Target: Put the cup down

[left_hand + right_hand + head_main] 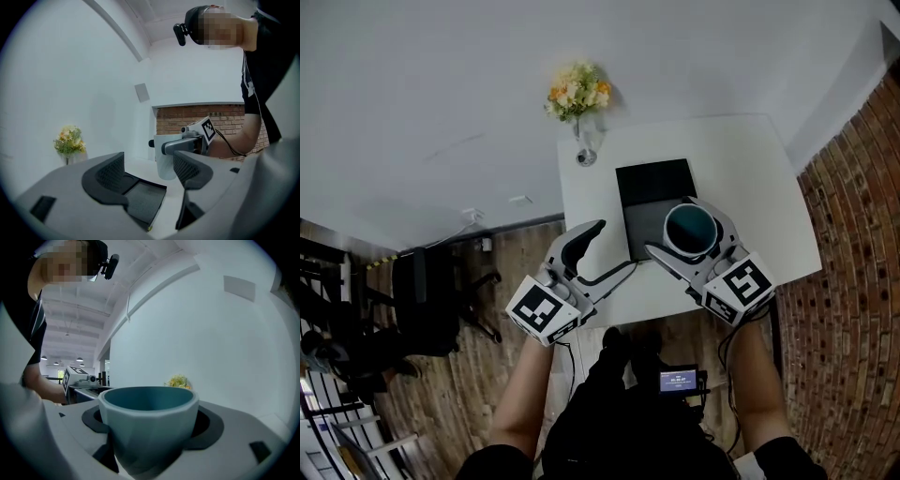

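A pale blue-grey cup (690,228) with a teal inside is upright between the jaws of my right gripper (672,225), which is shut on it. It is over the near right part of a black mat (652,183) on the white table (750,169). Whether its base touches the mat I cannot tell. The right gripper view has the cup (147,427) filling the gap of that gripper (150,420). My left gripper (617,246) is at the table's near left edge, its jaws apart with nothing between them. The left gripper view (149,171) looks across the mat (140,199) at the cup (165,164).
A small vase of yellow and white flowers (577,94) stands at the table's far left corner. A brick wall (853,234) runs along the right. A black chair (431,300) stands on the wooden floor to the left. I stand at the table's near edge.
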`<state>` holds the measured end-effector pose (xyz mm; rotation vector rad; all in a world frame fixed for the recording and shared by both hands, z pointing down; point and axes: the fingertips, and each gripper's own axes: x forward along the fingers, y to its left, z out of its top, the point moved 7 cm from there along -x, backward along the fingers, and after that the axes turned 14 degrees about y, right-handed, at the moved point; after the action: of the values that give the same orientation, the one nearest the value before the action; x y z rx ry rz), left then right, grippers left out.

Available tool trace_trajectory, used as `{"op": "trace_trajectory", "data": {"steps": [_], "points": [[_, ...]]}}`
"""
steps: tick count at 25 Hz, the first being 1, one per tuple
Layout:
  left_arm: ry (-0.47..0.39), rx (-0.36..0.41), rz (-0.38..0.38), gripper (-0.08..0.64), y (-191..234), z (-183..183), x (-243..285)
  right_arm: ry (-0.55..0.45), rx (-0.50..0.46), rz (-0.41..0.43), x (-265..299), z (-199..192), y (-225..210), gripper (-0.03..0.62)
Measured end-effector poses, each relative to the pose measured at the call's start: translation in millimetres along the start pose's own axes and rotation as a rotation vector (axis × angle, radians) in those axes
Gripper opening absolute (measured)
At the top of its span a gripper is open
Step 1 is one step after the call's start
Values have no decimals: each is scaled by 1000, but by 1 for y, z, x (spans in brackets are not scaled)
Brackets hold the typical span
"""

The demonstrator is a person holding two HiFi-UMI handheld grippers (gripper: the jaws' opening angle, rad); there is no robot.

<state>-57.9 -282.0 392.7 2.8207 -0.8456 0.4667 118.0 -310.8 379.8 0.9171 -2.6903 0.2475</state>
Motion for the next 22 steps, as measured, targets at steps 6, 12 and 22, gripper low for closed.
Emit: {"op": "trace_trajectory", "data": {"steps": [6, 12, 22], "points": [[5, -4, 3, 328, 17, -5, 7, -3, 7, -1, 27, -2, -18, 419], [-1, -8, 10, 328, 31, -7, 16, 2, -21, -10, 55, -3, -32, 420], [-39, -23, 29, 330, 54, -10, 30, -15, -29, -14, 103, -10, -61, 419]]}}
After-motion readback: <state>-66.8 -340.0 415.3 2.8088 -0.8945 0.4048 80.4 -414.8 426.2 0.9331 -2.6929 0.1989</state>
